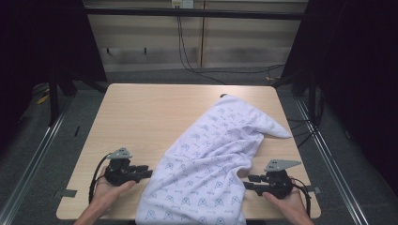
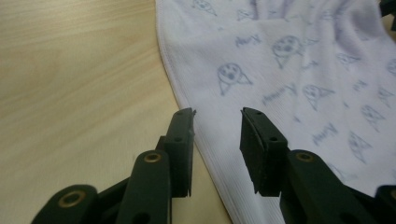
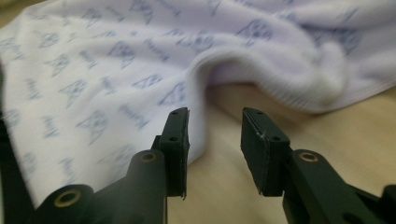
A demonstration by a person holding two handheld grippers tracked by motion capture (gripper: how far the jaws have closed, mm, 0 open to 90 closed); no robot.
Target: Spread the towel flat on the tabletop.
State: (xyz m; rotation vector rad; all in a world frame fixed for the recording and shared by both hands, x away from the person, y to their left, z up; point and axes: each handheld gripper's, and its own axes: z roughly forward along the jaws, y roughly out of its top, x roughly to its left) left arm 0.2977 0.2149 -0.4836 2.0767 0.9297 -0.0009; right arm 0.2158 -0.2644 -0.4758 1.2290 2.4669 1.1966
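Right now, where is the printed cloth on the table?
In the high view the printed cloth lies diagonally across the right half of the table, from the far right corner to the near edge, between the left gripper and right gripper.

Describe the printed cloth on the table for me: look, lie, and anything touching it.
The cloth is white, soft-looking fabric with a ribbed hem, printed all over with small blue-grey animal faces and words. It lies rumpled on the wooden table, running diagonally from the far right toward the near edge, which it overhangs. One corner points right, and a raised fold curls near the right gripper. Both the left gripper and the right one sit at its side edges with jaws apart, pinching nothing.
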